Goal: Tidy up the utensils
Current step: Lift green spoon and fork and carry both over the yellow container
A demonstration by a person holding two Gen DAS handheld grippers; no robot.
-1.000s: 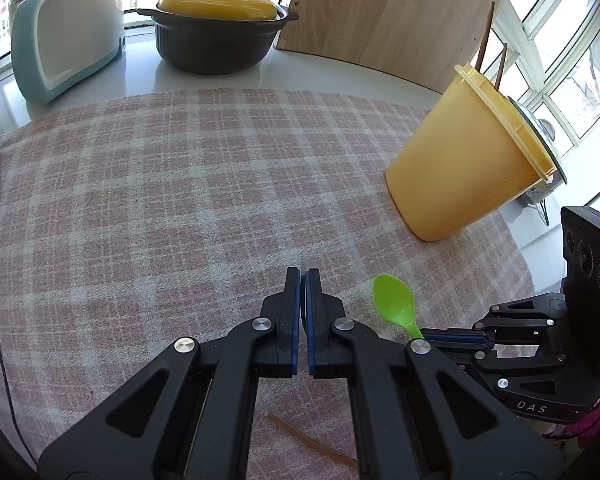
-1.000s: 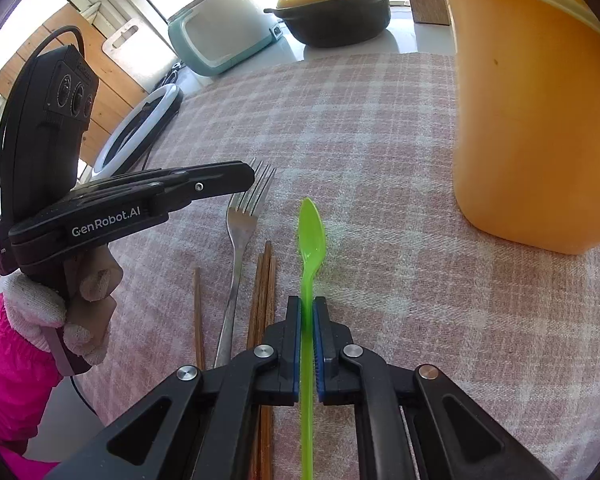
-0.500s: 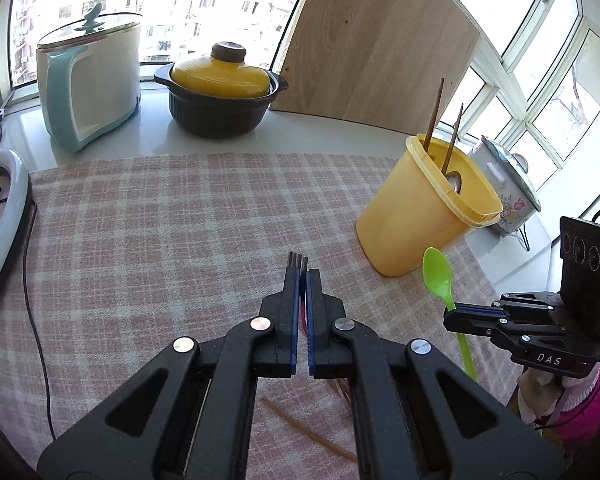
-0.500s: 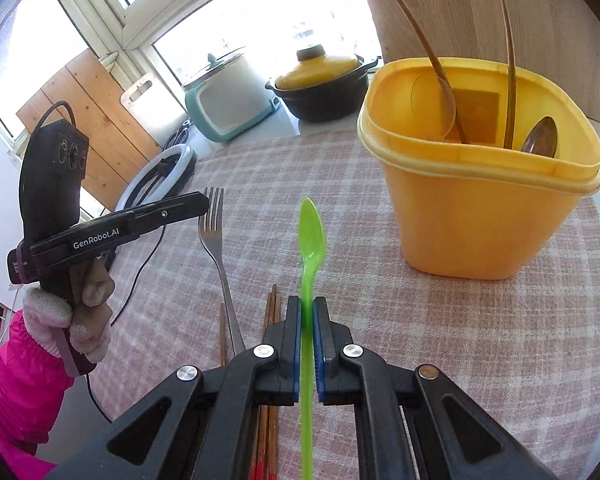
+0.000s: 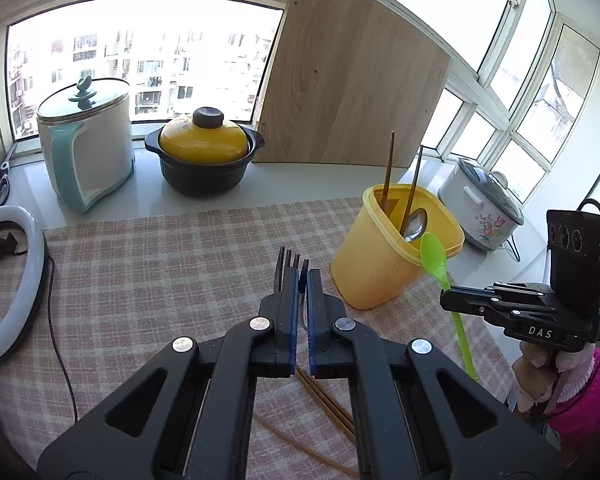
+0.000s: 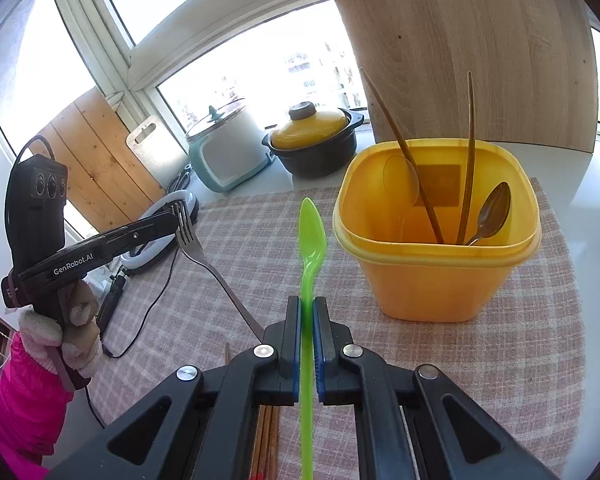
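"GenRobot.AI" on left hand-held gripper [image 6: 176,222], "DAS" on right hand-held gripper [image 5: 446,304]

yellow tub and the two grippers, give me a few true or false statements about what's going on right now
1. The right gripper is shut on the green spoon. True.
2. The left gripper holds nothing. False: it is shut on a fork, tines sticking out past the fingers.
3. The yellow tub already holds a metal spoon. True.
4. The green spoon is inside the tub. False: it is in the air, outside the tub.
5. The tub lies tipped on its side. False: it stands upright on the checked cloth.
6. Chopsticks lie on the cloth. True.
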